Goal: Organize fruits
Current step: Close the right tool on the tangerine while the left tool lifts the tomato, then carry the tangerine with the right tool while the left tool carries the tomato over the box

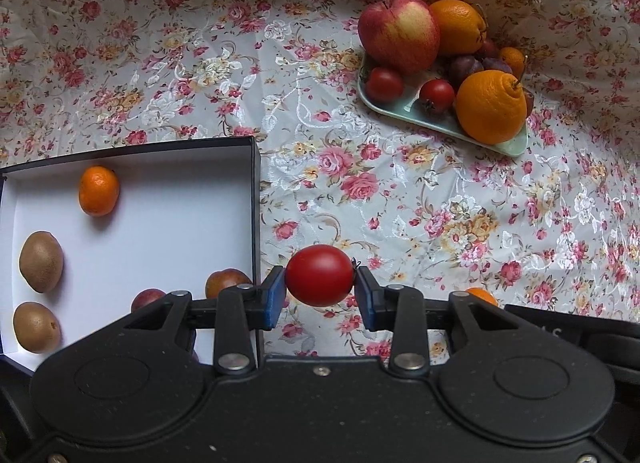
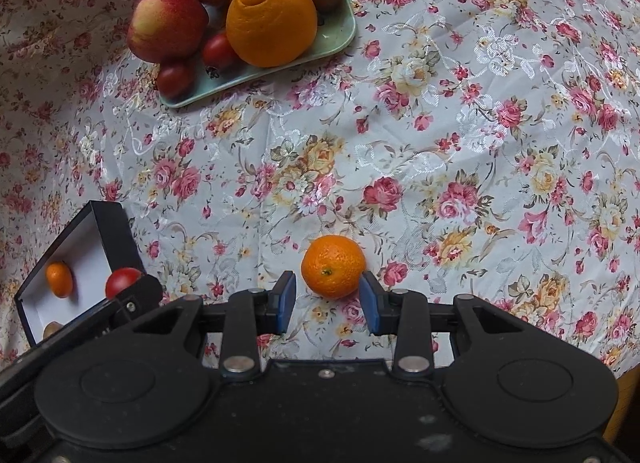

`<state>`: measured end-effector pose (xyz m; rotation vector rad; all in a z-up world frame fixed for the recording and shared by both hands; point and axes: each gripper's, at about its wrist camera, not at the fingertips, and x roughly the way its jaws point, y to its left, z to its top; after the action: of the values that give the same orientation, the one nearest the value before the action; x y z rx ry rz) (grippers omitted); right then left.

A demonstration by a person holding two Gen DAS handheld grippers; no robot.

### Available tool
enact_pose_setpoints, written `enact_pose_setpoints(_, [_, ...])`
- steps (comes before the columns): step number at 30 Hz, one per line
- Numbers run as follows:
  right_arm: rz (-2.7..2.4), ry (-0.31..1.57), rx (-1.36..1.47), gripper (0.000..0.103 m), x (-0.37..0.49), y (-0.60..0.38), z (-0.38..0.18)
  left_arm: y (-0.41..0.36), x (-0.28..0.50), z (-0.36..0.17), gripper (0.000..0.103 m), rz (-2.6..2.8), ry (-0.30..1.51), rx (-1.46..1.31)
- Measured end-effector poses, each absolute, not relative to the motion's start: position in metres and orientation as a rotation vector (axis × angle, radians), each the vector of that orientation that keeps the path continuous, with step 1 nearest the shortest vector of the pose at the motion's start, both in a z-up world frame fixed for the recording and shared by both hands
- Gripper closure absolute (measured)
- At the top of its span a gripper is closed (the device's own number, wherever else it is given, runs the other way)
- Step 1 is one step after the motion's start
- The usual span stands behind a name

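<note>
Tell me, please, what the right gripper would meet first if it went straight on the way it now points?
Most likely the small mandarin already between the fingertips of the right gripper. Beyond it lies only the floral tablecloth; the fruit plate sits off to the left, though depth is unclear.

Red tomato (image 1: 320, 275) beside box (image 1: 254, 199)

a home table: floral tablecloth (image 1: 360, 191), fruit plate (image 1: 404, 109)
</note>
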<state>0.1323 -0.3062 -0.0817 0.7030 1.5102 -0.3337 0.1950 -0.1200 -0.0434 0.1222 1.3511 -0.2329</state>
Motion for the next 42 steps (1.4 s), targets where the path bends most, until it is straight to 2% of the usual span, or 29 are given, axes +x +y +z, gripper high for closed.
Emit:
enact_pose_setpoints(21, [-0.422,1.558,0.565,0.059,0.151,-0.282,-0.109,-0.086,0.204,-0.030,0.058,-0.216,1.348,0.047])
enact_pose_setpoints(42, [-0.317,1.430,0.557,0.062,0.174,-0.227,-0.072,-0.022,0.220,-0.019,0.058,-0.092,1.303,0.006])
